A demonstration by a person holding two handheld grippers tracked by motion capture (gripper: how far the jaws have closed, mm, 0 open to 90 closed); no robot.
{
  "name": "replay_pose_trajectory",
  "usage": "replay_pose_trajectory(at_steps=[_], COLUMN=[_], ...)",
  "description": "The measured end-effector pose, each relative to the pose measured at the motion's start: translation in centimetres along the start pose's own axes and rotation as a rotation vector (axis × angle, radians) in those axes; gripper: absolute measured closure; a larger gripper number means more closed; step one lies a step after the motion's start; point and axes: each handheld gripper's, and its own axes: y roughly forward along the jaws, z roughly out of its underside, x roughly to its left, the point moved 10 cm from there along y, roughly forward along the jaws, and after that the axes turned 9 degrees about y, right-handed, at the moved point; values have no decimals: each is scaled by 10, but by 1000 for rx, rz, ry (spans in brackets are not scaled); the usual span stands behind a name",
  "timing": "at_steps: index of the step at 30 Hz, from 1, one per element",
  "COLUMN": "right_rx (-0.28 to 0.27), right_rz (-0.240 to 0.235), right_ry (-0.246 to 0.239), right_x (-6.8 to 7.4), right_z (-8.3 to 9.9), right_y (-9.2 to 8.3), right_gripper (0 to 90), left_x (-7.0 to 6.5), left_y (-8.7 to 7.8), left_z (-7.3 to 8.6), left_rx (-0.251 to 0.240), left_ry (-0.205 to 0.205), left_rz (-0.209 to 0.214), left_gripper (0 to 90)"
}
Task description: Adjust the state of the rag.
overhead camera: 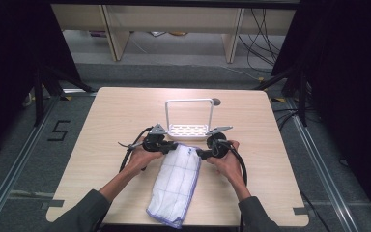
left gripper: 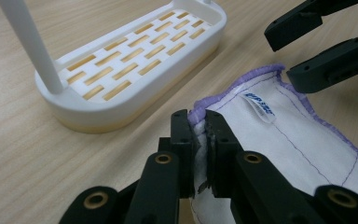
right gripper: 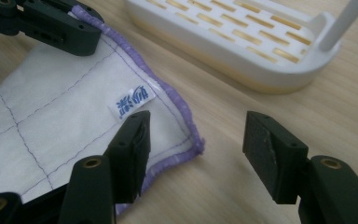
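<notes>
Folded white cloth, purple stitched hem, faint grid lines, small blue-printed label; lies lower centre of the high view, on the wooden table, just below the white slotted rack. Left gripper pinches the cloth's top corner. Right gripper stands open astride the other corner, pads apart from it. Label print too small to read; cloth's near end cut off in both gripper views

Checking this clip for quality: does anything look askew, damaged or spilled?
Nothing stands out. The folded white cloth lies flat on the table, the white rack stands upright, the left gripper pinches a cloth corner, and the right gripper is open.
</notes>
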Motion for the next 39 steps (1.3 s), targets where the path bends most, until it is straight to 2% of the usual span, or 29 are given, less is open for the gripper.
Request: replay_pose_trajectory(at_steps=[2, 5, 8, 9, 10, 11, 12, 14, 15, 16, 17, 18, 23, 25, 26, 27, 29, 31, 32, 35, 38, 39], right_rx=[-1, 18, 21, 46, 43, 43, 38, 41, 38, 37, 37, 32, 44, 28, 21, -6, 5, -47, -47, -64, -71, -89], right_rz=[2, 1, 13, 19, 17, 17, 24, 22, 17, 10, 10, 2, -17, -34, -29, -32, -36, -52, -63, -61, -80, -95], right_ry=[-18, -16, -17, -40, -14, -14, -34, -40, -62, -71, -71, -68, -57, -74, -76, -82, -95, -96, -97, -108, -105, -100], right_x=[0, 8, 10, 8, 12, 12, 11, 14, 16, 17, 17, 20, 24, 27, 28, 28, 28, 30, 34, 35, 39, 42], right_z=[-1, -2, -2, 0, 0, 0, 0, 0, -1, 0, 0, 0, 2, 2, 1, -1, -2, -9, -12, -15, -16, -17], right_y=[3, 14, 20, 20, 23, 23, 24, 24, 25, 26, 26, 25, 24, 24, 23, 23, 19, 13, 5, 1, -3, -4], right_gripper=[426, 431, 437, 442, 456, 456, 466, 508, 570, 588, 588, 644, 770, 838, 844, 848, 850, 854, 856, 858, 858, 858], left_x=[0, 1, 2, 3, 3, 3, 5, 5, 4, 4, 4, 4, 4, 5, 5, 5, 5, 5, 5, 2, -1, -2], left_y=[-1, -2, -4, -5, -6, -6, -6, -7, -6, -6, -6, -7, -7, -7, -8, -9, -11, -14, -15, -19, -25, -26], left_z=[0, 3, 7, 8, 10, 11, 12, 12, 12, 12, 13, 13, 13, 12, 12, 12, 11, 8, 7, 2, -2, -4], left_rx=[-4, 10, 21, 17, 24, 22, 17, 18, 20, 20, 24, 28, 23, 15, 10, 11, 8, -4, -10, -26, -40, -52], left_ry=[-7, 19, 22, 24, 24, 21, 19, 16, 13, 13, 18, 20, 12, 5, 2, 1, 3, 0, -8, -9, -4, -5], left_rz=[12, 13, 3, -5, 7, 9, 5, 4, 4, 4, 4, 4, 3, -5, -5, -5, 1, -6, -5, 3, 7, 4], left_gripper=[829, 827, 825, 825, 822, 822, 822, 820, 821, 820, 820, 820, 820, 820, 821, 821, 824, 825, 828, 830, 832, 832])
